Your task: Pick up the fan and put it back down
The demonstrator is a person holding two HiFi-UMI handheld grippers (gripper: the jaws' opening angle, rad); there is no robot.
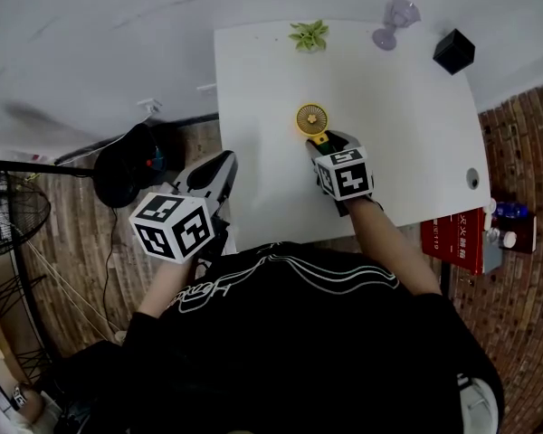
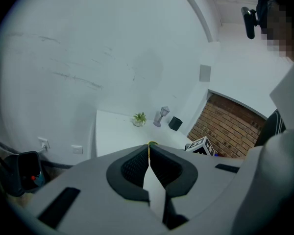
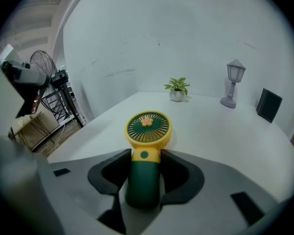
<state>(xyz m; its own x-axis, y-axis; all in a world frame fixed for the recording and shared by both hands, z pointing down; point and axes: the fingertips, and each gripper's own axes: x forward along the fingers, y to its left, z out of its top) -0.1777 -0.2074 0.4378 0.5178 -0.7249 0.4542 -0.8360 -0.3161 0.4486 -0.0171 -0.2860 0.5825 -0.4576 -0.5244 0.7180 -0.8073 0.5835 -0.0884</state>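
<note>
Closest to me, the left tool point(image 1: 219, 165) hangs off the near left corner of the tabletop point(image 1: 389, 134). Its own view shows its jaws pressed together on nothing, so it is idle and well apart from the work.

A little further out, over the tabletop, the right tool point(image 1: 330, 141) is the one that matters. In its view the right tool point(image 3: 145, 165) has both pads clamped on the green handle point(image 3: 143, 180) of the fan point(image 3: 148, 129), one pad against each side.

The fan's long axis runs straight along the line the tool points. The handle end is toward me and sits inside the jaws; the round yellow head lies beyond the fingertips, face up.

From the head view the fan point(image 1: 312, 118) appears to rest flat near the middle of the tabletop, and I judge it is not yet lifted. Since the grip sits on the handle with the heavier head out in front, I expect the head to want to droop on the lift.

Along the far edge, well clear, stand a potted plant point(image 1: 309, 35), a small lamp point(image 1: 394, 21) and a black box point(image 1: 453, 51).
</note>
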